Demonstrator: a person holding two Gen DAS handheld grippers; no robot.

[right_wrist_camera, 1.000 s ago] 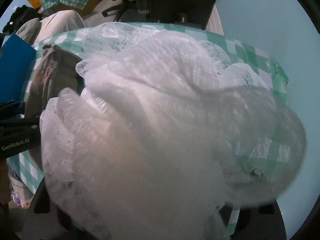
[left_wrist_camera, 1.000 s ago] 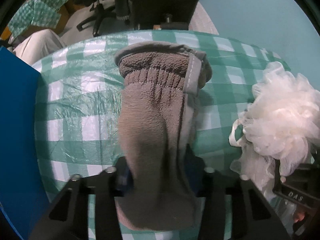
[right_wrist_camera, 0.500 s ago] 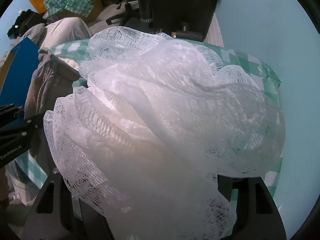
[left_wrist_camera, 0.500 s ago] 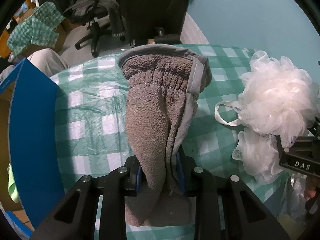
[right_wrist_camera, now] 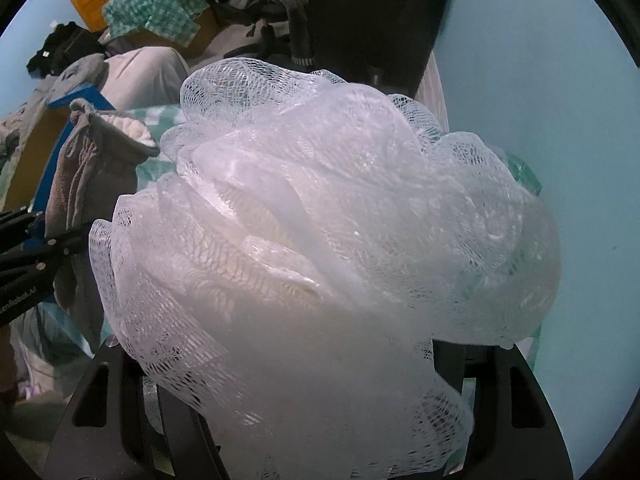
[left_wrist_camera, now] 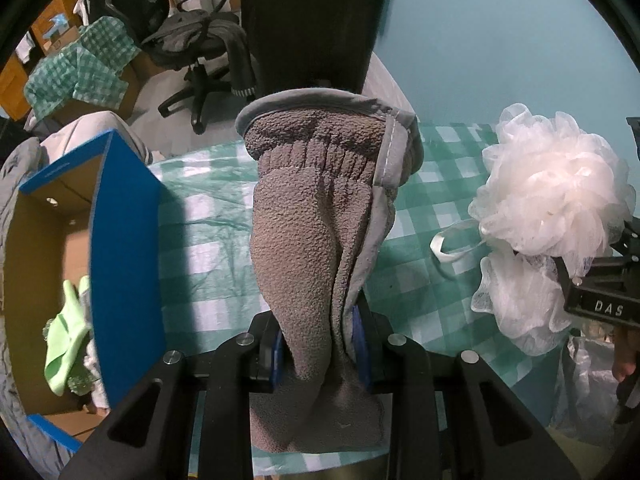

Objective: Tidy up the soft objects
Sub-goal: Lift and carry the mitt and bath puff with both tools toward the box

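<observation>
My left gripper [left_wrist_camera: 320, 348] is shut on a grey fleece mitt [left_wrist_camera: 316, 240] and holds it up above the green checked table [left_wrist_camera: 208, 240]. The mitt also shows at the left of the right wrist view [right_wrist_camera: 86, 184]. My right gripper [right_wrist_camera: 320, 412] is shut on a white mesh bath pouf [right_wrist_camera: 332, 248], which fills that view and hides its fingertips. The pouf shows at the right of the left wrist view [left_wrist_camera: 552, 204], held by the right gripper [left_wrist_camera: 592, 280] above the table.
A blue cardboard box [left_wrist_camera: 120, 248] stands open at the table's left, with a light green soft item [left_wrist_camera: 68, 328] inside. An office chair [left_wrist_camera: 192, 52] and a checked cloth over a box [left_wrist_camera: 80, 68] stand beyond. A teal wall [left_wrist_camera: 500, 40] is behind.
Both grippers have risen with their loads, the mitt and the pouf, clear of the table. The blue box's inside has come into the left wrist view.
</observation>
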